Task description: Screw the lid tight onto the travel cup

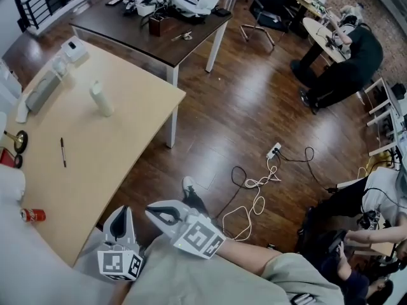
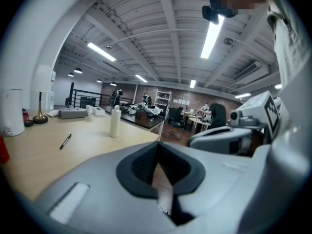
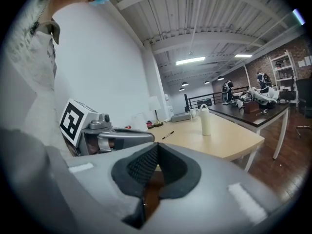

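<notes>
A pale wooden tabletop [image 1: 95, 164] fills the left of the head view, its rounded corner jutting over a dark, glossy plank floor [image 1: 254, 100]. Behind it stands a darker table [image 1: 146, 30] on white legs, heaped with cables and gear. The room is an open workshop with brick at the far end, strip lights on a beamed ceiling and a black railing at the back.

The travel cup [image 1: 102, 99] stands upright and alone towards the far side of the tabletop, its lid [image 3: 204, 107] on top; how tightly the lid sits cannot be told. A black pen [image 1: 63, 152] lies nearer, well apart from the cup. Along the left edge are a grey box [image 1: 41, 91], a white device [image 1: 74, 49], a brass-based lamp [image 1: 19, 140] and a red can [image 1: 33, 215] lying on its side.

On the floor a white power strip [image 1: 274, 150] trails looping cables [image 1: 254, 199]. Seated people work at the right.

The left claw [image 1: 124, 210] and the right claw [image 1: 151, 210] sit side by side at the near corner of the tabletop, close to the person's lap and far from the cup. Each is pressed together with nothing between its jaws. Open tabletop lies between them and the cup, with only the pen off to one side.
</notes>
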